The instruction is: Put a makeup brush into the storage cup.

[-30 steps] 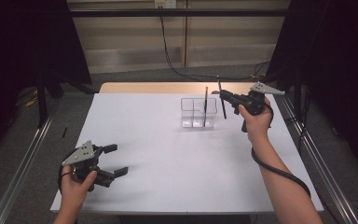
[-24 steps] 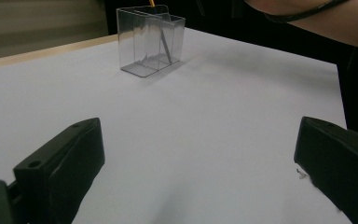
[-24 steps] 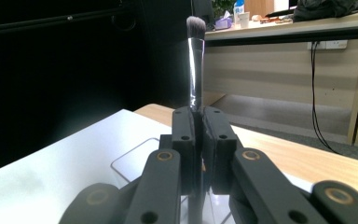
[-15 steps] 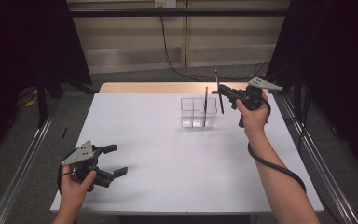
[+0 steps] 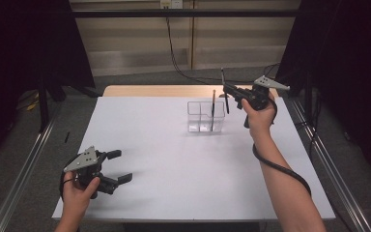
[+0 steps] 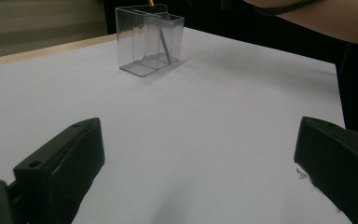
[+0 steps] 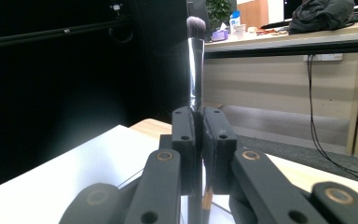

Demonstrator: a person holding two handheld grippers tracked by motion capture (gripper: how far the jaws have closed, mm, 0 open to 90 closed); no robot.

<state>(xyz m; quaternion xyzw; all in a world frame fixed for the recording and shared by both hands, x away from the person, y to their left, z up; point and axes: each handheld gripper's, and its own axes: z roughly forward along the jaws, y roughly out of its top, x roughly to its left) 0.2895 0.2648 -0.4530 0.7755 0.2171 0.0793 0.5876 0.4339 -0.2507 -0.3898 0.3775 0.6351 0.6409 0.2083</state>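
My right gripper (image 5: 228,92) is clamped on a makeup brush (image 7: 195,65), jaws pressed against its handle, bristles pointing up. I hold it above the table (image 5: 174,159), just beside the clear compartment box (image 5: 206,116) (a thin pencil (image 5: 213,108) stands in one compartment, leaning). My left gripper (image 5: 118,166) rests at the near left table edge, jaws spread wide, nothing between them, well apart from the box.

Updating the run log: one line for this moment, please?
right gripper: shut on makeup brush, above clear organizer | left gripper: open, idle | pencil: in organizer
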